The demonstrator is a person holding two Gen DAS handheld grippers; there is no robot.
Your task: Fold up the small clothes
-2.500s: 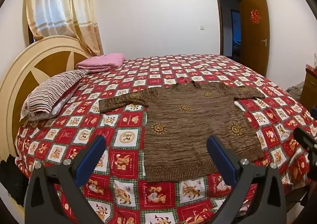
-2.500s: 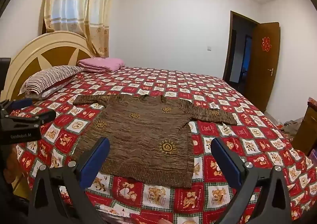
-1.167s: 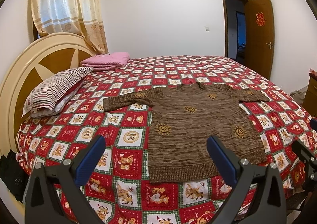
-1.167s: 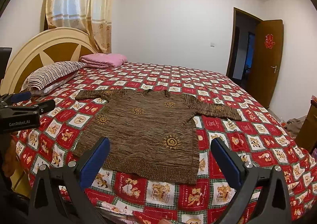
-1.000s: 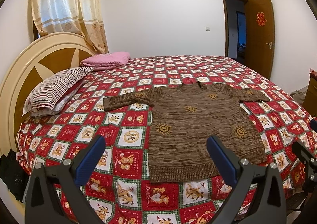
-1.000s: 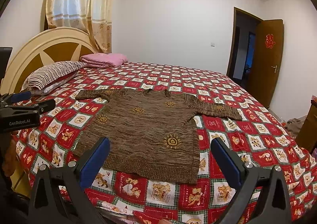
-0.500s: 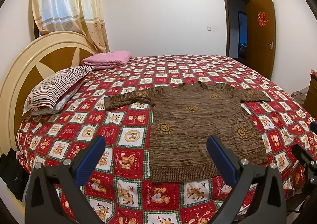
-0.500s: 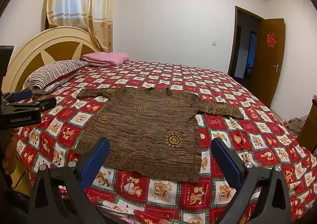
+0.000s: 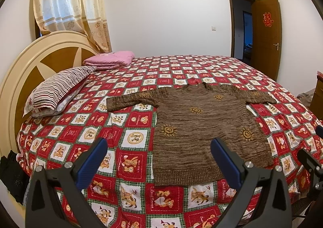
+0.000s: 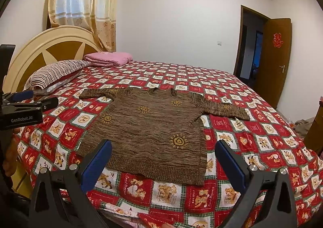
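Your brown sweater (image 9: 203, 127) lies flat and unfolded on the bed (image 9: 133, 139), both sleeves spread out, hem toward you at the near edge. Your left tongs (image 9: 158, 157) are spread wide, empty, above the quilt near the hem's left corner. Your right tongs (image 10: 163, 157) are likewise wide apart, gripping nothing, over the hem. Striped pillow (image 9: 58, 88) and pink folded blanket (image 9: 110, 60) sit by the headboard (image 9: 26, 64).

Soft, even indoor light; daylight glows through the curtain (image 9: 68, 4) above the headboard. Shadows are faint. Sharp focus, strong fisheye bending and dark corners.
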